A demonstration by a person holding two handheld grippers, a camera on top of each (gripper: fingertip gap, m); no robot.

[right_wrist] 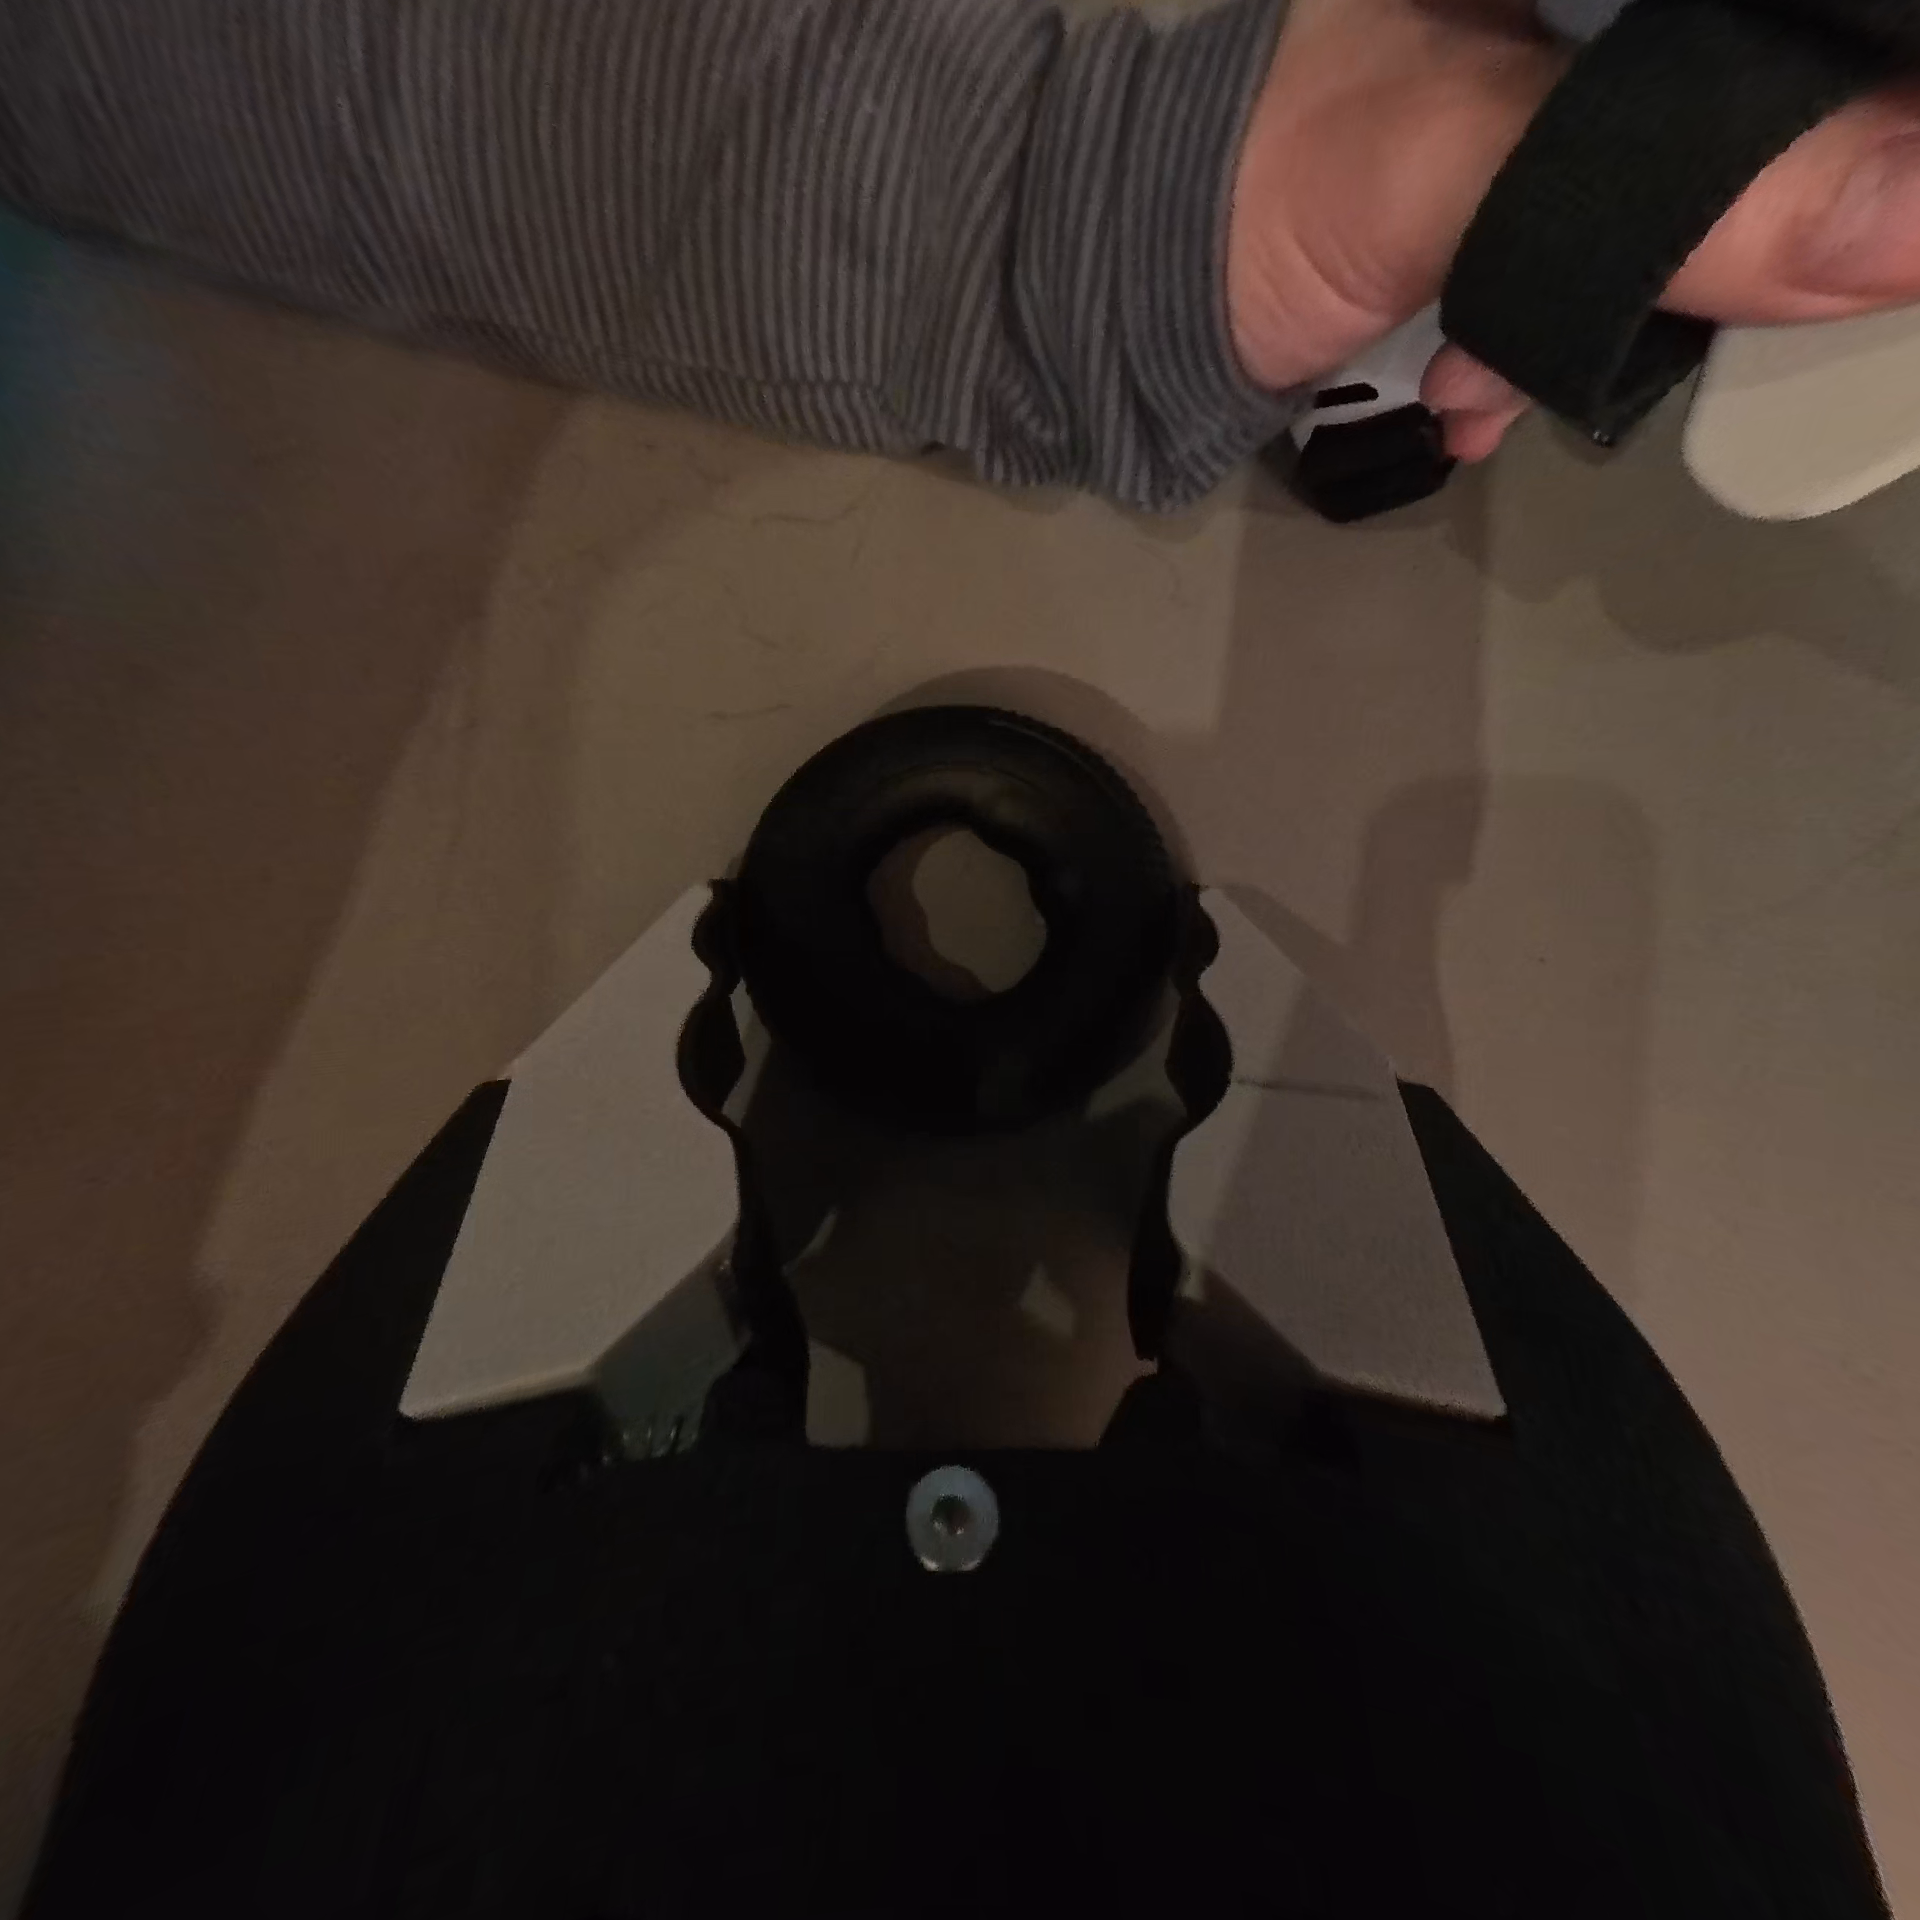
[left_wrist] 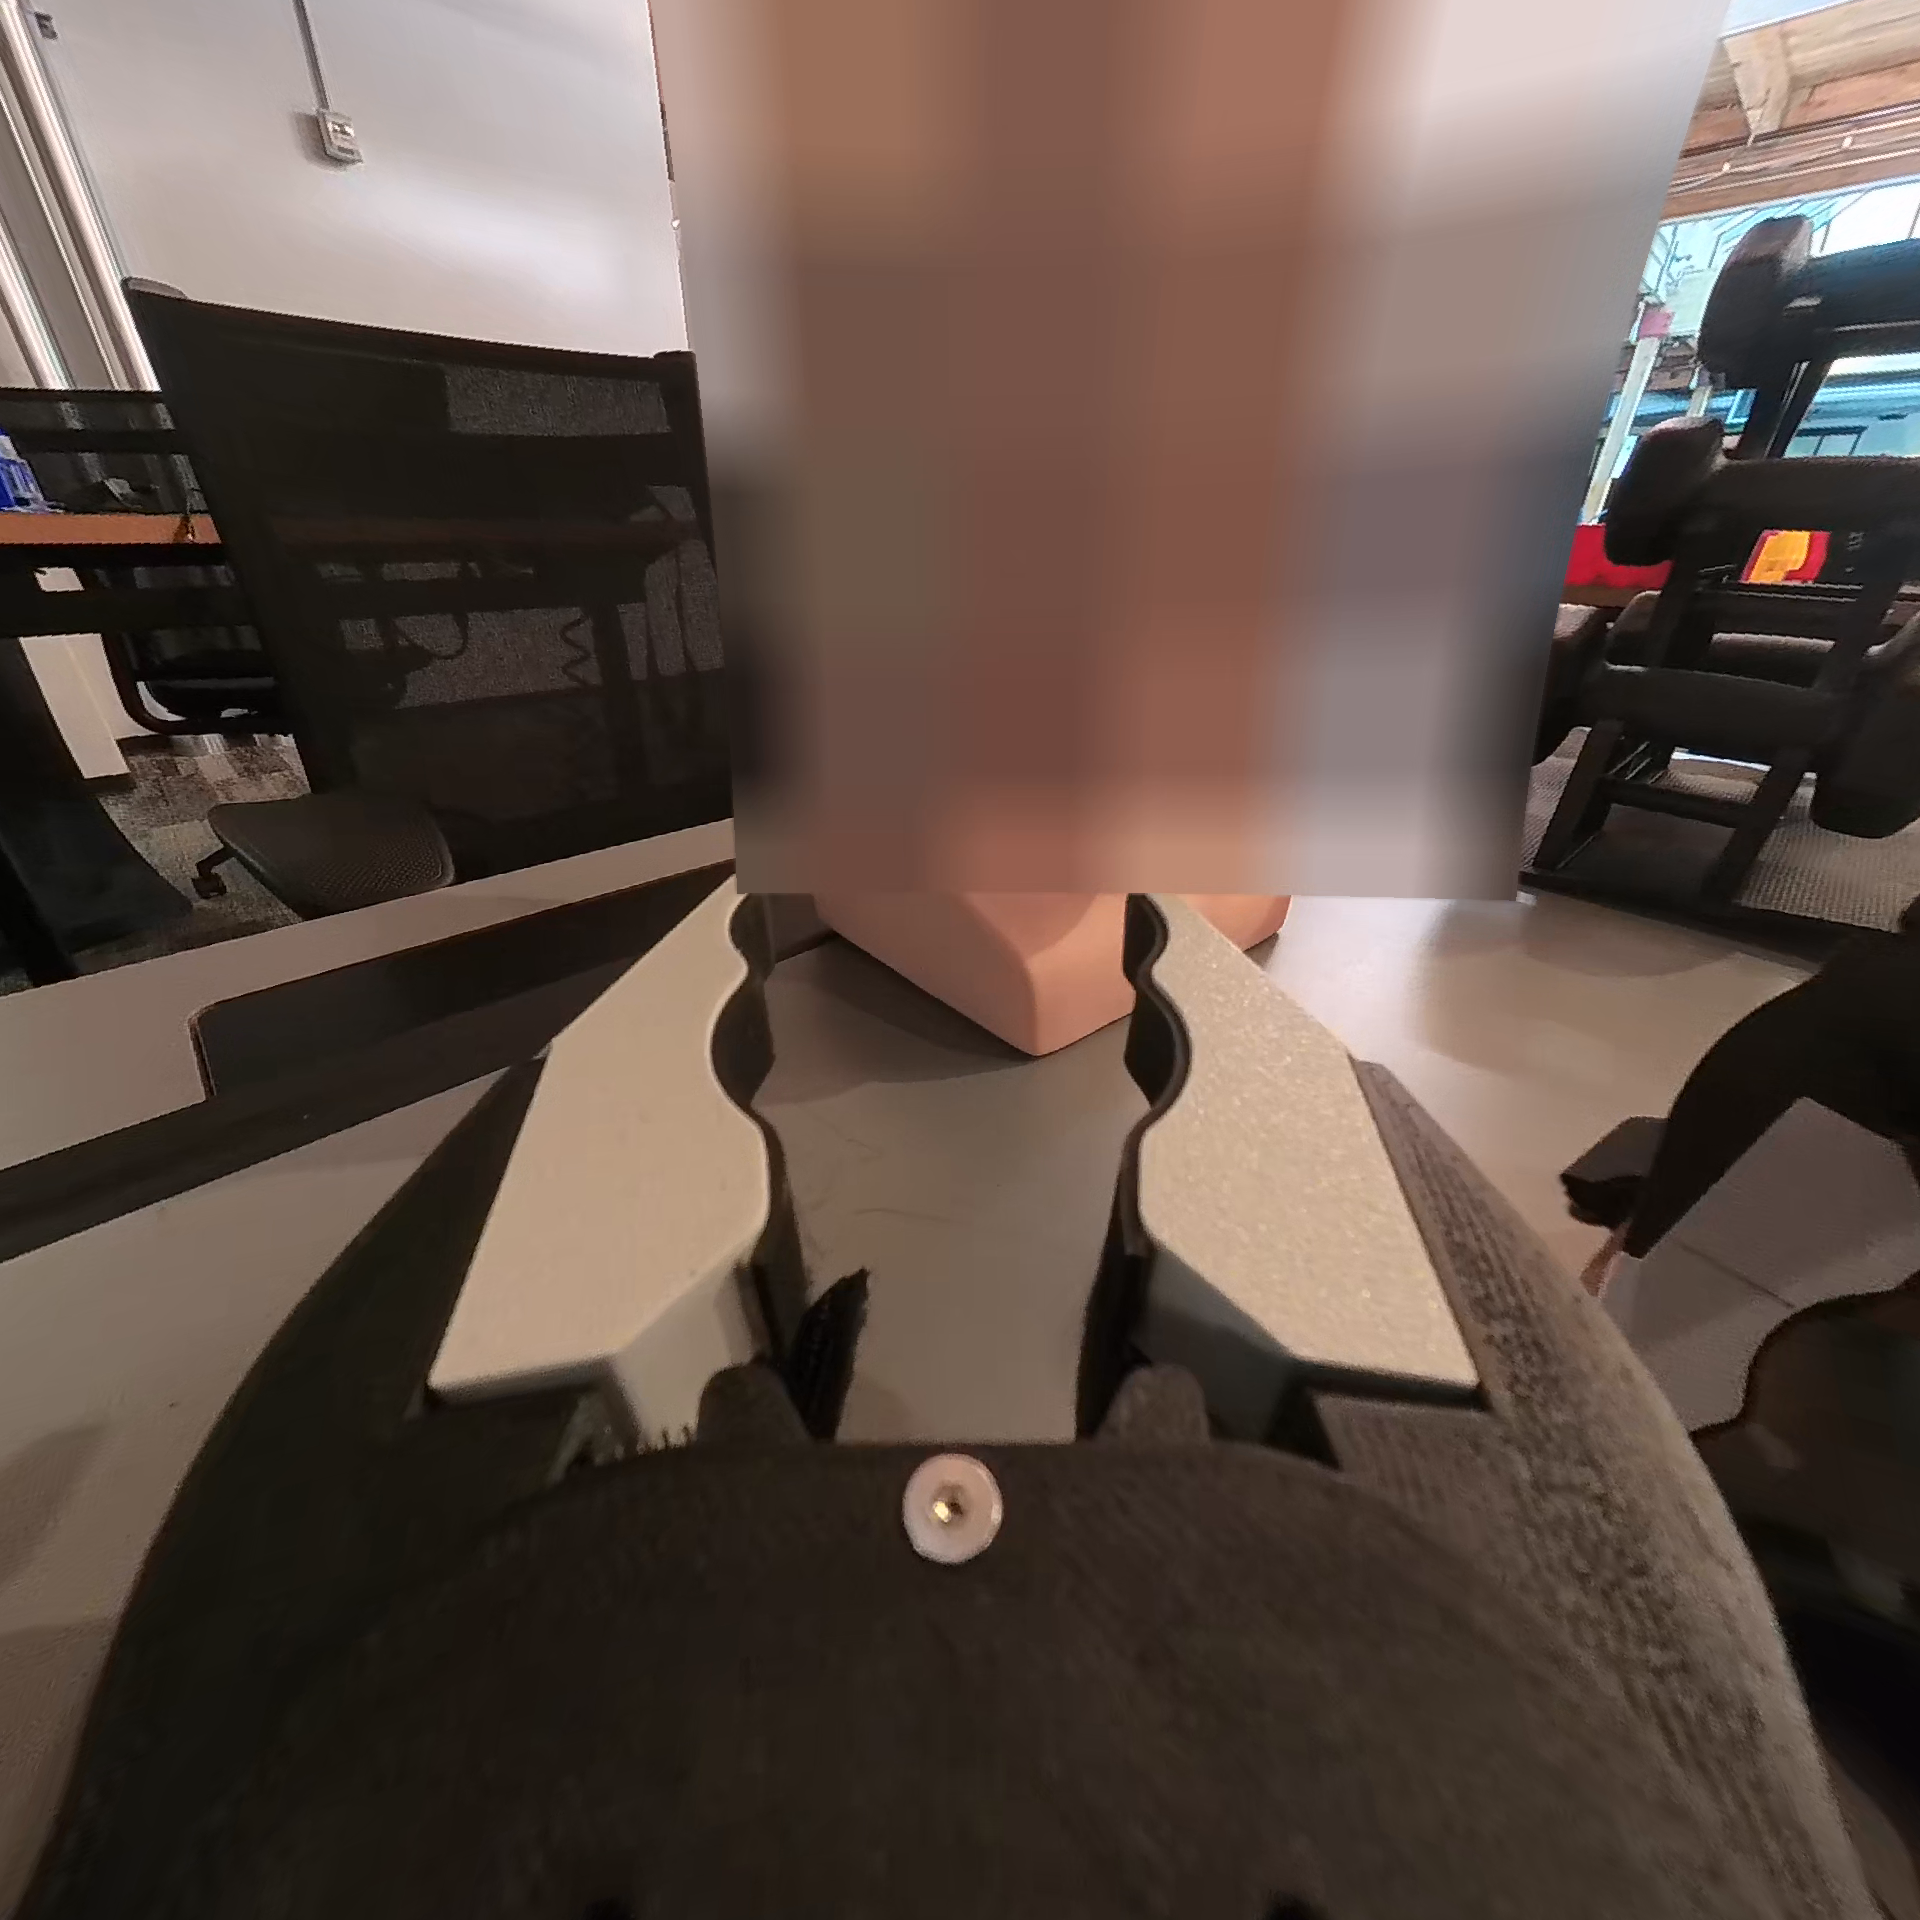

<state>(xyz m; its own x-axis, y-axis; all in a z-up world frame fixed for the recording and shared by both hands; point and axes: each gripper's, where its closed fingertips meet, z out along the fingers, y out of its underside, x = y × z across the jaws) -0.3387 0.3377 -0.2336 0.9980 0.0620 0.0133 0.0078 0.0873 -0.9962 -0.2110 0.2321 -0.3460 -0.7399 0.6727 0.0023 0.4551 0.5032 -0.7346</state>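
Note:
In the left wrist view my left gripper [left_wrist: 940, 935] is open and low over a grey table [left_wrist: 935, 1195]. Just beyond its fingertips stands a peach-pink object with a rounded square base [left_wrist: 1029, 987]; a blur patch hides its upper part. The right finger [left_wrist: 1278, 1122] overlaps the base's right side, and I cannot tell whether it touches. In the right wrist view my right gripper [right_wrist: 956, 904] is shut on a black ring with a ribbed rim and a lobed hole [right_wrist: 1091, 997]. Both fingers press its sides, over the beige tabletop [right_wrist: 416, 831].
A person's arm in a grey striped sleeve [right_wrist: 623, 208] crosses the top of the right wrist view, and its hand [right_wrist: 1351, 208] holds the other gripper by a black strap. Office chairs [left_wrist: 416, 582] stand behind the table on the left. A dark shape [left_wrist: 1766, 1101] is at the right edge.

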